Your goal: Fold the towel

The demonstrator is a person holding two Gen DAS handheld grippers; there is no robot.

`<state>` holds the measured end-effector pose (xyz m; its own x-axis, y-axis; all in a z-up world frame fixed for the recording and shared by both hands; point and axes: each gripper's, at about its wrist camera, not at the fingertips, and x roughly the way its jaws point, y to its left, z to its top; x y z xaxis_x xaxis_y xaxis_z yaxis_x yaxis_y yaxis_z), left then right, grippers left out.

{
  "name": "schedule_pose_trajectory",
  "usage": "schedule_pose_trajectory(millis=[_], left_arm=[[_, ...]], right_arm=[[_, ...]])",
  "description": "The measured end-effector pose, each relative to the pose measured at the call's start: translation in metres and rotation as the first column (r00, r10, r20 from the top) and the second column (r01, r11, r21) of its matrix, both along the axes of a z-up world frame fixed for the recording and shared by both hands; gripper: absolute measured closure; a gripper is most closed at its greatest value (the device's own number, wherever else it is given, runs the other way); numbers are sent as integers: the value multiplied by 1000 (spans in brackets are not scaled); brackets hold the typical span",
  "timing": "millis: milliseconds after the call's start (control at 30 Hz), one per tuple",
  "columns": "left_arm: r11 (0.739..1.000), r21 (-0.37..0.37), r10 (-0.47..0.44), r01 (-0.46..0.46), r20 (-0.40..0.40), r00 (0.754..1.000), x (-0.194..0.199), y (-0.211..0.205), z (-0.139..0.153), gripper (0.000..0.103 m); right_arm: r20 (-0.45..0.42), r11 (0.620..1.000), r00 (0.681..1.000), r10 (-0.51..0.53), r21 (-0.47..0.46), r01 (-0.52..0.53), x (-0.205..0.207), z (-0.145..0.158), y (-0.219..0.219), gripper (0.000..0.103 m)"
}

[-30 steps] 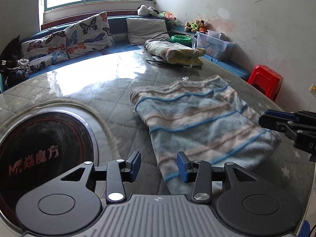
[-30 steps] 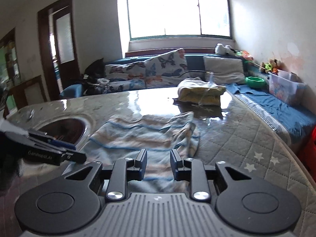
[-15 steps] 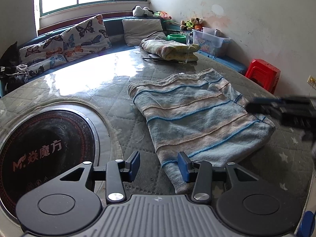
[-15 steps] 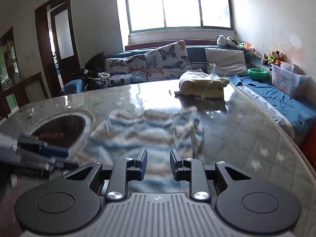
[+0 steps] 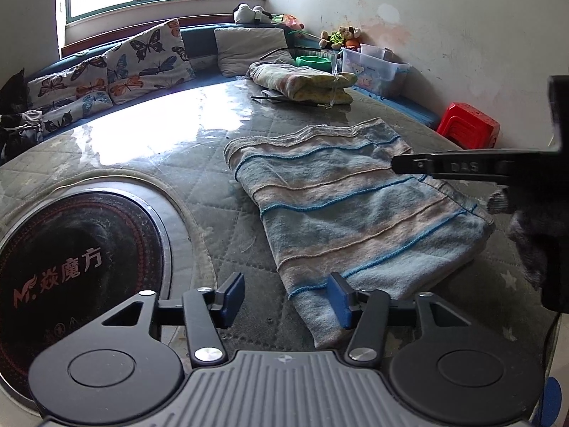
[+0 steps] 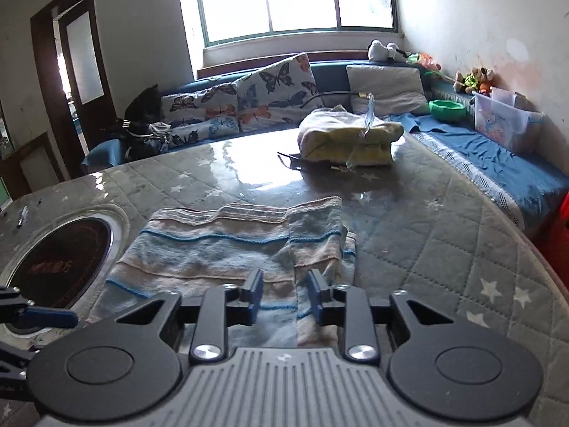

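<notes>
A blue and beige striped towel [image 5: 348, 206] lies folded flat on the quilted table top. My left gripper [image 5: 284, 293] is open, low at the towel's near corner, with its right finger [image 5: 339, 299] just over the towel's edge. My right gripper [image 6: 284, 297] is also open and hovers above the towel [image 6: 220, 249] near its folded-over flap, with nothing held between its fingers. Seen from the left wrist, the right gripper [image 5: 455, 167] reaches in from the right over the towel's far side. At the lower left of the right wrist view, the left gripper [image 6: 39, 316] shows.
A round black hob [image 5: 71, 267] is set into the table [image 5: 170, 163] left of the towel. A folded yellow blanket [image 5: 306, 83] sits at the far side. A cushioned bench [image 6: 249, 103], a plastic box [image 5: 377, 67] and a red stool [image 5: 469, 126] surround the table.
The right gripper has moved in from the towel's right edge to above the towel. The left gripper has shifted slightly back toward the near corner. The towel itself lies as before.
</notes>
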<state>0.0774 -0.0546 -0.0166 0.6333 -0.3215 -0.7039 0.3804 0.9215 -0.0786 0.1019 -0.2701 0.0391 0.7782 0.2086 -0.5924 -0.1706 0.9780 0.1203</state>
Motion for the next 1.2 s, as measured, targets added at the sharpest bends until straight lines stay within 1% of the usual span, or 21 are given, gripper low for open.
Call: schedule_pose_trajectory(millis=[67,200,333,367,433,533,600,733,767,800,833,867,933,967,1033,1100,1167,1200], left_arm=[[1000,0,-1,1,4,1000,-4,-1,1,42],[1000,0,-4,4,12,1000,-13,-2,3,33],[1000,2,-7,7,13,1000,-20,-2,2,31],[1000,4,-8,8,10,1000,-22,-2,1,31],[1000,6,-9,9,7,1000,-24,-2,0,31],[1000,-2,-7,7,10,1000,-30,1,1,30],[1000,-10,-2,2,16,1000,-33,2,3,24],[1000,-15,-3,3,23,1000,-40,0,3,21],[1000,-17,-6,6,24,1000,-42,0,3,18],[1000,-18,-9,10,26,1000,-45,-1,3,15],[1000,-18,-13,13,27,1000,-47,-1,3,15],[1000,-19,-16,17,27,1000,-48,-2,3,15],[1000,-21,-20,20,29,999,-52,-4,4,13],[999,-24,-23,24,31,999,-54,-4,5,9],[999,-28,-32,33,42,999,-58,-5,7,6],[999,-31,-37,38,50,998,-62,-6,9,3],[999,-33,-41,43,57,998,-65,-7,11,2],[999,-32,-42,44,60,997,-66,-8,12,1]], right_arm=[[11,1000,1000,8,-11,-8,-11,3,3,63],[21,999,999,26,-29,-26,-32,6,10,53],[38,998,999,39,-54,-37,-55,1,18,52],[41,997,998,37,-63,-34,-60,-1,20,49],[34,997,999,28,-78,-25,-64,-7,19,49],[55,995,998,20,-94,-15,-74,-7,18,47],[67,997,998,11,-81,-6,-81,-6,19,37],[69,995,998,4,-103,3,-90,-12,22,36],[74,994,997,1,-110,7,-92,-12,24,35],[80,994,997,-3,-112,12,-94,-11,25,31],[86,993,996,-8,-114,17,-96,-10,27,27],[89,994,996,-9,-111,19,-96,-10,28,20],[95,994,995,-11,-111,22,-98,-9,30,20],[98,993,995,-13,-114,24,-100,-9,32,19],[103,994,994,-25,-106,36,-103,-8,31,16],[108,994,993,-38,-97,49,-106,-7,29,10],[111,994,993,-51,-88,61,-110,-7,27,7],[112,994,992,-56,-88,66,-112,-7,27,3]])
